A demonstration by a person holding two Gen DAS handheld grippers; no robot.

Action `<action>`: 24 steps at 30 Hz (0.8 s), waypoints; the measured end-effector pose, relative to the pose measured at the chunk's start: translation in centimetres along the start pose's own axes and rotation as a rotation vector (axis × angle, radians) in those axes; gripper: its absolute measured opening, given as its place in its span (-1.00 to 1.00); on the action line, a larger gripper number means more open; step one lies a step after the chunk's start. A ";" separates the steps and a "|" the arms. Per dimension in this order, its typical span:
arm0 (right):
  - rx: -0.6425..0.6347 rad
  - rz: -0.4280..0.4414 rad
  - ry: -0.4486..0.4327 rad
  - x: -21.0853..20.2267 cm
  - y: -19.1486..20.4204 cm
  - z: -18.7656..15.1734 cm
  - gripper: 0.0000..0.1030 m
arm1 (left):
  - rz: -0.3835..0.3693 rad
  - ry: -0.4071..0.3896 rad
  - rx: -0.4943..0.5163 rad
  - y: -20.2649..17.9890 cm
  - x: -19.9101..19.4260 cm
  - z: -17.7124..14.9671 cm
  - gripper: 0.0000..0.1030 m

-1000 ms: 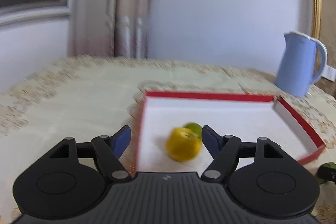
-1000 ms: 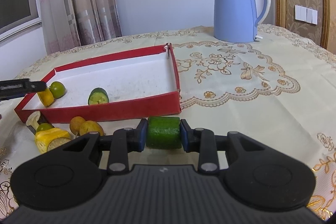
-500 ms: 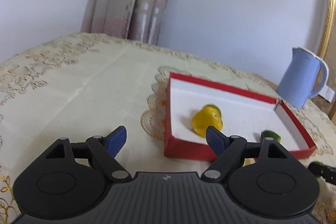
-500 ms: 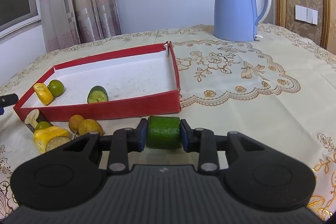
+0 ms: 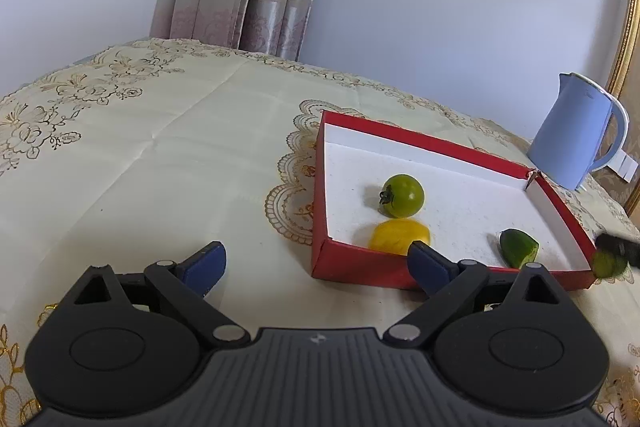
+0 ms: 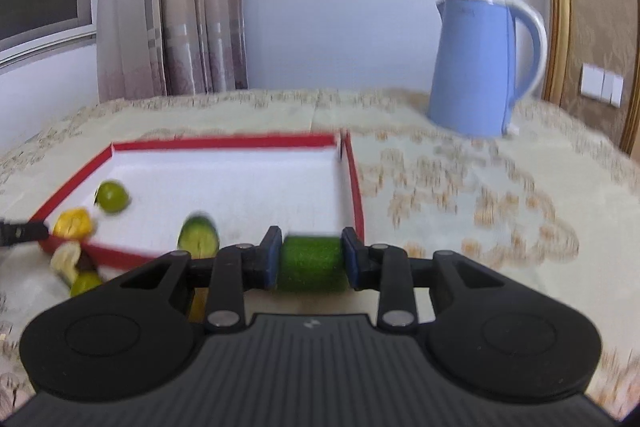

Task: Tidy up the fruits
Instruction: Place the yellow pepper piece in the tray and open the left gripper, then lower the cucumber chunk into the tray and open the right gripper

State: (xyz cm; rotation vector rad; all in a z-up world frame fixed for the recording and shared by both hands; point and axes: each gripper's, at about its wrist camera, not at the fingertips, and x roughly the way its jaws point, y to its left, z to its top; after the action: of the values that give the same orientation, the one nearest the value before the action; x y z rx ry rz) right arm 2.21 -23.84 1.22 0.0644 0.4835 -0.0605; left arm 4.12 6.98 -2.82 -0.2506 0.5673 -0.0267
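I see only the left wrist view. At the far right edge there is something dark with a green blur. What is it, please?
Observer: It is the right gripper, shut on a green cucumber chunk.
Operator: Is this chunk already inside the red tray?
Observer: No. In the right wrist view it is held on the near side of the red tray, in front of the near wall.
Operator: Are other fruits left outside the tray? I see none.
Observer: Yes. A few blurred pieces lie on the tablecloth by the tray's near left corner; I cannot tell what each one is.
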 end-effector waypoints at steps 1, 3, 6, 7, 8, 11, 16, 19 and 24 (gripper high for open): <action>-0.007 -0.002 -0.010 0.3 0.1 0.6 -0.42 | -0.002 0.002 0.000 0.0 0.0 0.0 0.90; -0.041 -0.011 -0.011 1.6 0.7 1.8 -0.51 | -0.003 0.002 -0.002 0.1 0.0 0.0 0.90; -0.028 -0.006 0.021 4.6 1.0 3.3 -0.53 | -0.005 0.003 -0.002 0.1 0.1 0.1 0.90; -0.029 -0.010 0.031 5.5 1.1 3.6 -0.55 | -0.005 0.003 -0.001 0.1 0.1 0.1 0.90; -0.047 -0.027 0.039 6.5 1.3 3.9 -0.56 | -0.006 0.004 -0.002 0.1 0.1 0.1 0.90; -0.066 -0.038 0.068 8.7 1.7 4.1 -0.56 | -0.011 0.006 0.000 0.1 0.2 0.1 0.90; -0.012 -0.025 0.059 8.3 1.0 3.7 -0.53 | -0.016 0.009 0.001 0.1 0.2 0.1 0.90; 0.047 -0.007 0.013 6.3 0.0 3.4 -0.33 | -0.015 0.008 0.002 0.1 0.2 0.1 0.90; 0.104 0.010 -0.055 2.4 -0.6 1.6 0.01 | -0.014 -0.006 0.005 0.1 -0.1 0.0 0.90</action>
State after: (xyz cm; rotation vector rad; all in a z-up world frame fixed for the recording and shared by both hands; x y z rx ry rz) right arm 5.07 -24.70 1.47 0.1661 0.4253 -0.0777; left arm 4.05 7.04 -2.81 -0.2500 0.5591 -0.0411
